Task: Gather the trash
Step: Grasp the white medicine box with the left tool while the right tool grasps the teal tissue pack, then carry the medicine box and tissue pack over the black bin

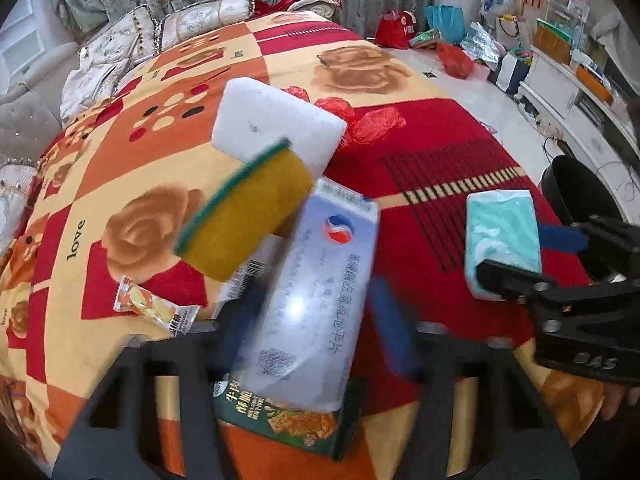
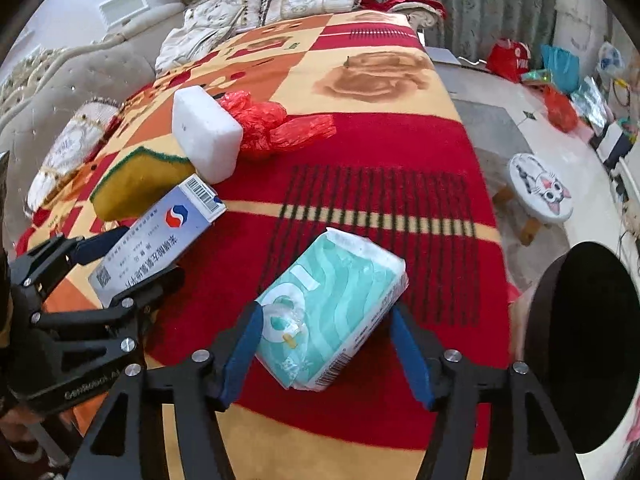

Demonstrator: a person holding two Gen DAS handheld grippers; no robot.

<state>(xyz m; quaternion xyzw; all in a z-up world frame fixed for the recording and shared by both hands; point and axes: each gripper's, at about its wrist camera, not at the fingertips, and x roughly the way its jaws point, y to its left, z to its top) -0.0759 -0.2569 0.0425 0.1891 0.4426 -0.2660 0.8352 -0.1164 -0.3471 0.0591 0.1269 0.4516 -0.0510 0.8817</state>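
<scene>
Left tongs [image 1: 316,320] gripping medicine box [image 1: 316,300], right tongs [image 2: 326,344] loosely straddling tissue pack [image 2: 332,312]

Your wrist cameras both look steeply down, close over the blanket [image 1: 460,152]; both views share the box [image 1: 320,288], sponge [image 2: 136,180] and tissue pack [image 2: 332,304].

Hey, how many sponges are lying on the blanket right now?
2: a white sponge beside the red plastic bag, and a yellow-green sponge leaning against it, next to the medicine box. Others may be hidden.
</scene>
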